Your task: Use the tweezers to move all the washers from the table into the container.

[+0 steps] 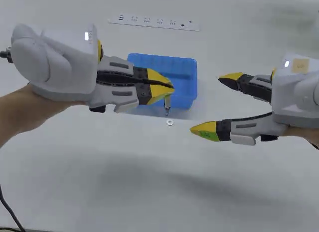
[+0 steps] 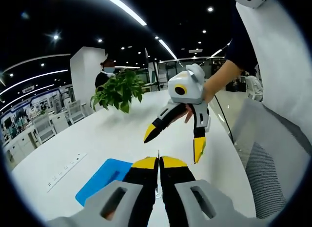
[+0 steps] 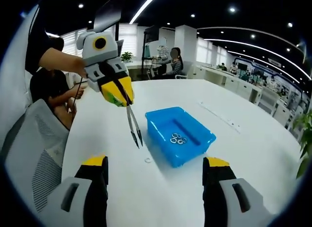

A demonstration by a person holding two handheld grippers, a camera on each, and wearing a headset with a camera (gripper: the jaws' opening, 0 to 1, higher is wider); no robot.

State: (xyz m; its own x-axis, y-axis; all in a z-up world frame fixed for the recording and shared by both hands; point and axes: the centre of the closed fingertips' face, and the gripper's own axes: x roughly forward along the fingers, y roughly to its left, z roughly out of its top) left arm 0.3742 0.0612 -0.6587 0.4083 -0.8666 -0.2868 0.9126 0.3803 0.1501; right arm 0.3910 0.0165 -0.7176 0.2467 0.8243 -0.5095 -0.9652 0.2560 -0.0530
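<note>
My left gripper point(image 1: 167, 90) is shut on thin metal tweezers point(image 1: 167, 107), whose tips point down just in front of the blue container point(image 1: 164, 77). One small washer point(image 1: 170, 122) lies on the white table just below the tweezer tips, apart from them. In the right gripper view the tweezers point(image 3: 134, 124) hang from the left gripper point(image 3: 120, 97) above the washer point(image 3: 147, 160), and the container point(image 3: 195, 141) holds several washers point(image 3: 178, 138). My right gripper point(image 1: 209, 105) is open with nothing between its jaws, to the right of the washer.
A white power strip point(image 1: 154, 22) lies on the table behind the container. The table point(image 1: 124, 182) is wide and white. A potted plant point(image 2: 119, 90) and people sit or stand in the office beyond. A grey mesh chair point(image 3: 39, 154) stands at the table's edge.
</note>
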